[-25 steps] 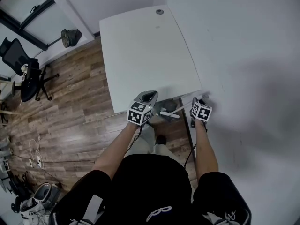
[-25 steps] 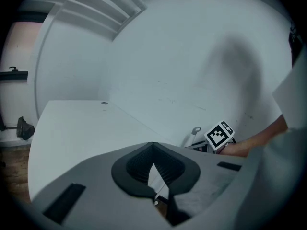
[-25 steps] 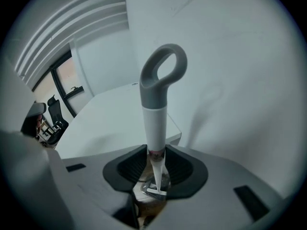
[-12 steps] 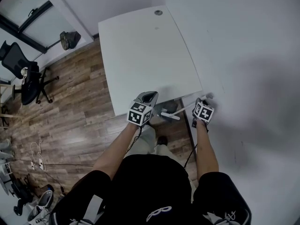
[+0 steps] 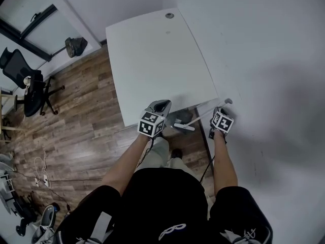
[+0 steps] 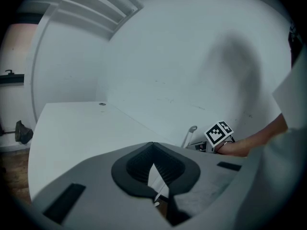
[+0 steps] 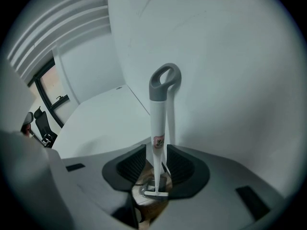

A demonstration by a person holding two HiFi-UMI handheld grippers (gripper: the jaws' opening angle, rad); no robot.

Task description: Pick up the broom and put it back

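A topple is judged the likeliest failure. The slim white broom handle with a grey loop end [image 7: 157, 123] is seen standing upright at the centre of the right gripper view, close against the plain white wall [image 7: 230, 80]. Whether the loop actually rests on that wall cannot be made out. If the lean is not settled, the handle could slide sideways along the smooth surface and be dropped onto the wood-plank floor [image 5: 76, 116] or against the edge of the white rectangular table [image 5: 152, 60]. The handle could also be caught by a pad and dragged if the claw is drawn back off-line.

The jaws of the right gripper [image 7: 157, 166] have just been opened. They are set moderately apart, wider than the handle, which passes between the black ribbed pads [image 7: 130, 164] with a gap on each side, so nothing is pinched. In the head view the broom is found right of centre, beside the table's lower right corner. The left gripper [image 6: 153, 169] is drawn closed, and the thin white sliver shown at its seam cannot be identified.
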